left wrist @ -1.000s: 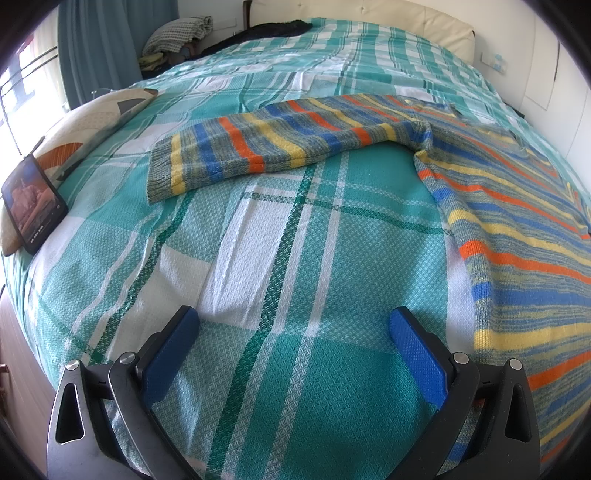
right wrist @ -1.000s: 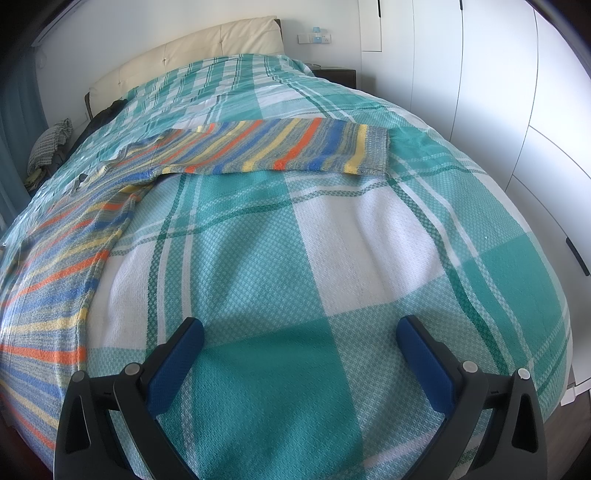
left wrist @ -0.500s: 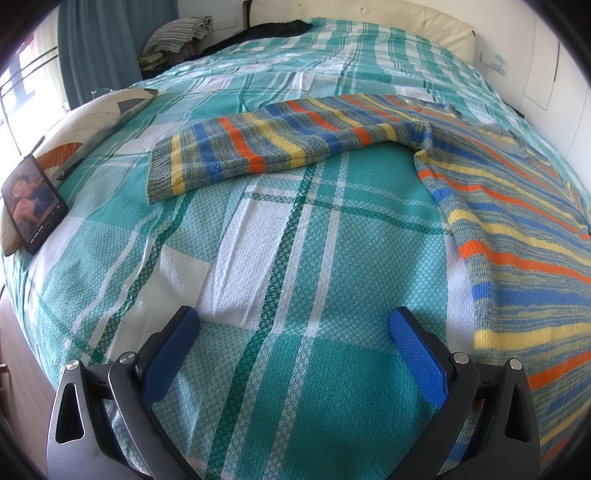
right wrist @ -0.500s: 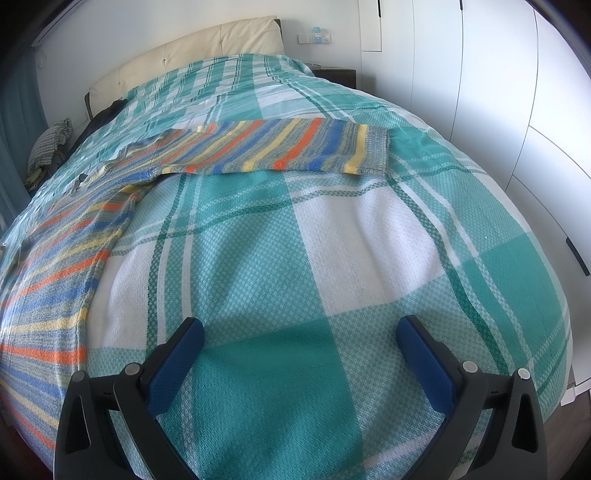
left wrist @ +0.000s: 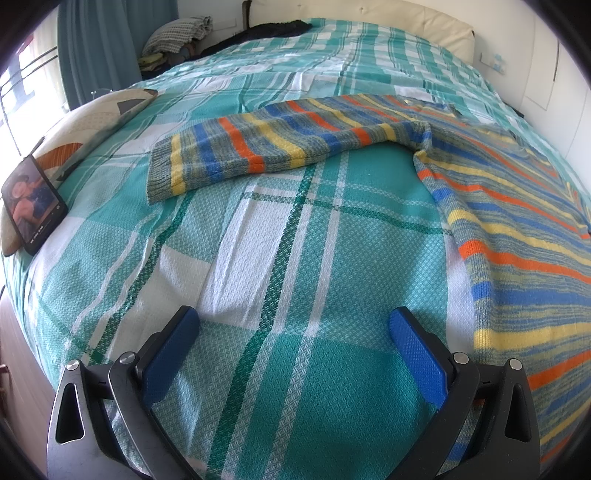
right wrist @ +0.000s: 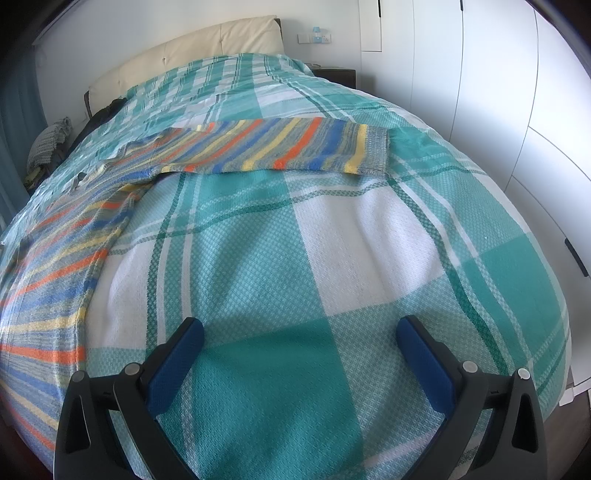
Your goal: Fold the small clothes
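A striped knit sweater [left wrist: 517,206] in blue, orange, yellow and grey lies flat on the teal plaid bedspread [left wrist: 295,258]. In the left wrist view its one sleeve [left wrist: 266,144] stretches out to the left. In the right wrist view the sweater body [right wrist: 55,266] lies at the left and the other sleeve [right wrist: 288,147] stretches right. My left gripper [left wrist: 293,325] is open and empty over bare bedspread, left of the sweater body. My right gripper [right wrist: 299,332] is open and empty over the bedspread [right wrist: 332,240], right of the body.
A phone [left wrist: 33,206] with a lit screen leans on a pillow [left wrist: 85,122] at the bed's left edge. Folded clothes [left wrist: 177,33] and a dark garment [left wrist: 273,27] lie near the headboard. White wardrobe doors [right wrist: 498,92] stand along the bed's right side.
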Demonstrator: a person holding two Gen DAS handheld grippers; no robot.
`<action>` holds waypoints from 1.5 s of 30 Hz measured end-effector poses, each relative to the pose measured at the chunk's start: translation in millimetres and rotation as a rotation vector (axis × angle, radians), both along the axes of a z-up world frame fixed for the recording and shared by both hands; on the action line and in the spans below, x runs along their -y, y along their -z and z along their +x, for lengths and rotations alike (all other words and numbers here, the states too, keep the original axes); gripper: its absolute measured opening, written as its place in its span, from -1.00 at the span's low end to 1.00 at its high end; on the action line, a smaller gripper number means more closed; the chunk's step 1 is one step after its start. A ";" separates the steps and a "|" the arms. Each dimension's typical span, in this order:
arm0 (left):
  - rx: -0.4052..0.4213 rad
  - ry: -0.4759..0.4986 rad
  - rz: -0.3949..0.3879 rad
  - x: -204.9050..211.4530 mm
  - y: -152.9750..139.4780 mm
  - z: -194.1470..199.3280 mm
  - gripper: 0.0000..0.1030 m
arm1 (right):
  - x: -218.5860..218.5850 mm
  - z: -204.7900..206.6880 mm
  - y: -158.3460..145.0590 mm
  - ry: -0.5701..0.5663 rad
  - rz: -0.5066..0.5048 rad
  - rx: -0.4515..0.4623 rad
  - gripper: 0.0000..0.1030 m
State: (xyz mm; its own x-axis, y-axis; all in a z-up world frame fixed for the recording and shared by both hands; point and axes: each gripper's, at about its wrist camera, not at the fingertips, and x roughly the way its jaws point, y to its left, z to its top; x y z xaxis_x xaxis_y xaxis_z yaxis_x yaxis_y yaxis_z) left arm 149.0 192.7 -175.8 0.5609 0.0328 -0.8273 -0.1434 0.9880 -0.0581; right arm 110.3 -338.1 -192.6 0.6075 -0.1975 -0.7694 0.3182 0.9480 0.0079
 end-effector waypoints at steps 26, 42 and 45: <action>-0.008 0.004 0.010 -4.6 2.4 4.1 0.99 | 0.0 0.0 -0.4 -0.002 -0.009 0.001 1.00; -0.001 0.008 0.011 -6.4 1.8 -0.5 0.99 | 0.7 0.0 -0.2 -0.002 -0.022 -0.004 1.00; -0.002 0.007 0.012 -6.1 1.8 -0.5 0.99 | 0.1 0.0 -0.1 -0.002 -0.022 -0.003 1.00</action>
